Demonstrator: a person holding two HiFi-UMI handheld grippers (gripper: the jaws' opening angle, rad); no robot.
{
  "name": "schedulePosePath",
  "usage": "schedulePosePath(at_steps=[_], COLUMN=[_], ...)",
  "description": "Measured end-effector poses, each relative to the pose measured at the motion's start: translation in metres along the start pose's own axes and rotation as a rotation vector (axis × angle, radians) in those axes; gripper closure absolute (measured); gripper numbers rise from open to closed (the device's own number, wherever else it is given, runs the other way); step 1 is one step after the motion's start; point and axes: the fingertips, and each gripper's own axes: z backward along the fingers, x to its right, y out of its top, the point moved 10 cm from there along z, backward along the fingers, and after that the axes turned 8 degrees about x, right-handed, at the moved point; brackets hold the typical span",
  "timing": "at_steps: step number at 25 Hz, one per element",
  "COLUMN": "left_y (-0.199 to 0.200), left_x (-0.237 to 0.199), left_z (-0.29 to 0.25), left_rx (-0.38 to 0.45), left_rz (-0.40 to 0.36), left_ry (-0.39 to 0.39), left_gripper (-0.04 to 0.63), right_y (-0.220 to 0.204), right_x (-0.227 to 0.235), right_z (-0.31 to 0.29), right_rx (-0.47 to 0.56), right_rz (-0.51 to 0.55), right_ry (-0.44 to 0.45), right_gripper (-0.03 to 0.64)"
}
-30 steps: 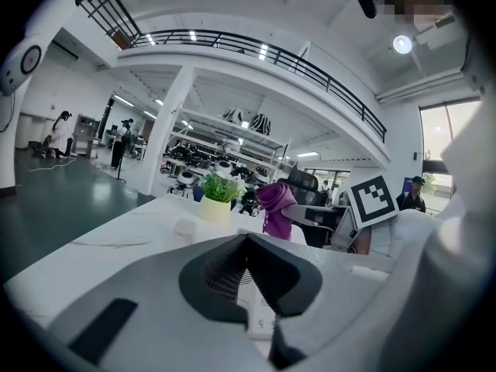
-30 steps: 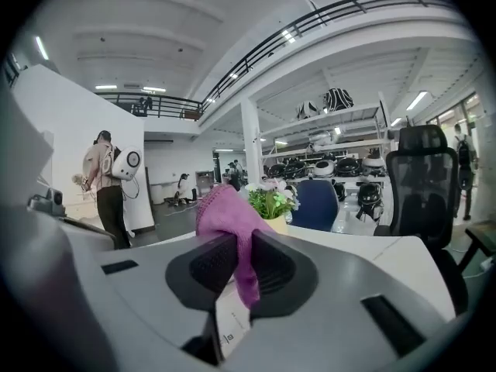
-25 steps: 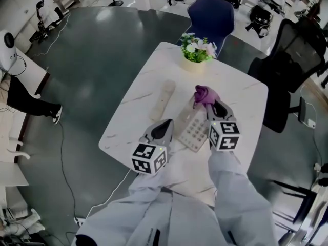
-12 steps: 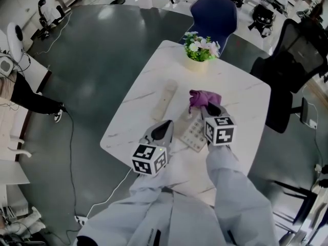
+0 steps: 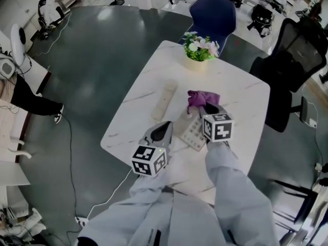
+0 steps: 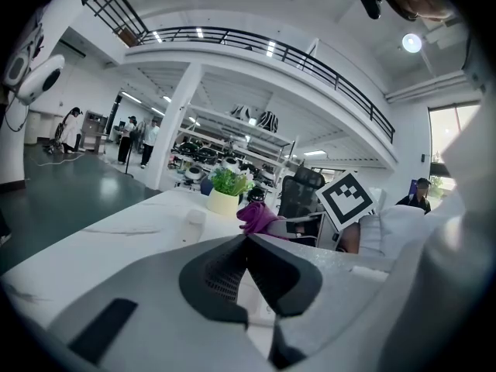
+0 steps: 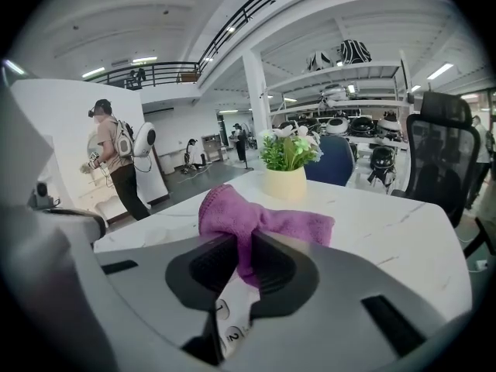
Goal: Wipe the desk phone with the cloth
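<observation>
My right gripper (image 7: 246,248) had its jaws clamped tight on the cloth (image 7: 260,219), which was bunched over the far end of the phone (image 5: 192,133). My left gripper (image 6: 246,237) had its jaws together, empty, just left of the phone. Bare desk (image 5: 241,99) stretched beyond to the plant (image 5: 199,50), and the near edge was close.

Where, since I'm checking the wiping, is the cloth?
Head view: the cloth is pinched in the right gripper over the desk phone, right of the handset.
</observation>
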Motion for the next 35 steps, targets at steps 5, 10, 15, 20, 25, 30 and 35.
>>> schedulePosePath(at_steps=[5, 10, 15, 20, 25, 30, 35], left_y=[-0.001, -0.002, -0.001, -0.002, -0.002, -0.004, -0.006], left_x=[0.001, 0.002, 0.003, 0.003, 0.003, 0.002, 0.004], left_z=[0.003, 0.007, 0.013, 0.019, 0.023, 0.024, 0.027], left_rx=[0.003, 0.007, 0.008, 0.010, 0.012, 0.012, 0.011], left_rz=[0.001, 0.000, -0.001, 0.000, 0.002, 0.004, 0.006], left_ry=[-0.002, 0.000, 0.001, 0.001, 0.003, 0.005, 0.006], left_gripper=[0.597, 0.597, 0.597, 0.597, 0.597, 0.597, 0.597], right_y=[-0.002, -0.004, -0.008, -0.008, -0.013, -0.016, -0.018], right_x=[-0.004, -0.010, -0.015, -0.021, -0.027, -0.030, -0.032], right_z=[0.002, 0.004, 0.006, 0.010, 0.011, 0.011, 0.014], right_rx=[-0.013, -0.020, -0.030, -0.031, -0.044, -0.051, -0.057], right_rz=[-0.006, -0.002, -0.002, 0.001, 0.004, 0.010, 0.023], right_ry=[0.007, 0.017, 0.025, 0.025, 0.036, 0.039, 0.042], right_gripper=[0.581, 0.581, 0.581, 0.581, 0.581, 0.581, 0.581])
